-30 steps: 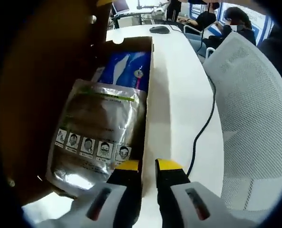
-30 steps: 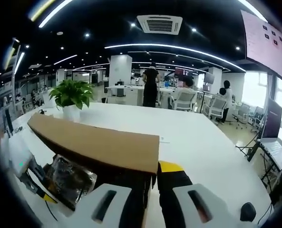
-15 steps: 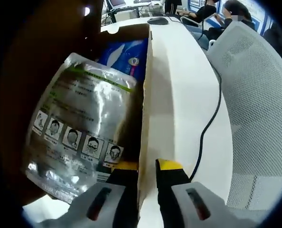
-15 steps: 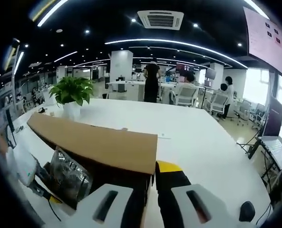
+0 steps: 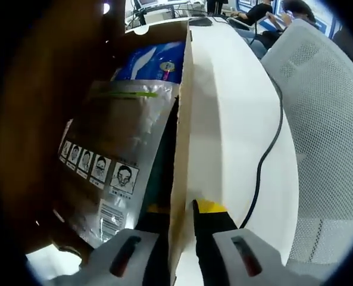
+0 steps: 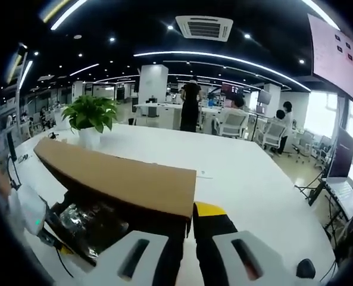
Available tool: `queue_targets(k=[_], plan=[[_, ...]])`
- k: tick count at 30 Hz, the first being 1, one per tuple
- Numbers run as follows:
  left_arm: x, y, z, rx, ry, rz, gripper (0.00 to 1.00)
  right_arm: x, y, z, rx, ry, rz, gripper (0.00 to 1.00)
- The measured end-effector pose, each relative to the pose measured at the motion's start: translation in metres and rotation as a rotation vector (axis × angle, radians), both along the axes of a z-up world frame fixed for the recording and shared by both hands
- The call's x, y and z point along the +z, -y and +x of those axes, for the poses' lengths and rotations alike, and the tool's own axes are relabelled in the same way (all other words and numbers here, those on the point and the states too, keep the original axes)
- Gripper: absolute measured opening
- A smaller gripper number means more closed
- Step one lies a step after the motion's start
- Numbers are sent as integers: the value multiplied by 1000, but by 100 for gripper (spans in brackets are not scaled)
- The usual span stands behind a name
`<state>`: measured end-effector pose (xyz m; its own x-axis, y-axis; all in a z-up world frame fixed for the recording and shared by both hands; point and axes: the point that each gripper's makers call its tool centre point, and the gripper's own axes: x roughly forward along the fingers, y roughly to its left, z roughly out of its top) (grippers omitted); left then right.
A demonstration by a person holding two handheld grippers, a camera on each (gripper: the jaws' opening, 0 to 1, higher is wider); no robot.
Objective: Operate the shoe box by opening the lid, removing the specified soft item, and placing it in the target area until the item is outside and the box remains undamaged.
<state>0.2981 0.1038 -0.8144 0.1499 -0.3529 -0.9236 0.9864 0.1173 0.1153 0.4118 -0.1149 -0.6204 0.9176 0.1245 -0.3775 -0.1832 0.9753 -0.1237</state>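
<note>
Lighting: bright, even, from curved white ceiling light strips (image 6: pixel 224 59) and round downlights; daylight at a window on the right. Glare: sheen on the crinkled silver foil pouch (image 5: pixel 113 155); white tabletop (image 5: pixel 236 119) near washed out. Shadow: brown cardboard box interior dark. Distortion: strong fisheye bending at edges. Focus: fairly sharp centrally, softer toward edges.

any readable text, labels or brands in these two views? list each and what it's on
None can be read as words.
Silver pouch in the shoe box: a row of small face pictograms, a barcode and print lines, all too small to read.
Blue package behind it: white graphics, no legible lettering.
Wall screen, right gripper view: dots and marks, too blurred.
</note>
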Motion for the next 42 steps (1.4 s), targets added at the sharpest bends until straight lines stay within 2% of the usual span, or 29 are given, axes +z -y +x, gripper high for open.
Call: queue_targets(k=[4, 9, 10, 11, 13, 26, 29, 31, 33, 39, 42], plan=[[0, 1, 1, -7, 6, -6, 9, 1, 1, 1, 3, 2, -18, 0], [0, 1, 3, -2, 15, -12, 7, 1, 1, 0, -13, -4, 15, 0], [0, 1, 4, -1, 25, -10, 4, 1, 1, 0, -13, -5, 11, 0], [0, -1, 8, -5, 59, 7, 4, 1, 1, 0, -14, -5, 9, 0], [-3, 2, 5, -1, 36, -6, 4, 2, 0, 0, -15, -5, 4, 0], [-3, 2, 3, -8, 32, -9, 4, 3, 2, 8, -5, -72, 40, 0], [-3, 2, 3, -9, 32, -10, 4, 1, 1, 9, 28, -100, -2, 0], [-2, 2, 3, -8, 32, -11, 4, 0, 2, 11, 26, -108, 13, 0], [-2, 2, 3, -7, 33, -11, 4, 1, 2, 13, 10, -120, 67, 0], [-3, 1, 3, 3, 21, -12, 4, 3, 0, 21, 24, -137, 35, 0], [-3, 1, 3, 3, 23, -12, 4, 3, 1, 24, 3, -148, 90, 0]])
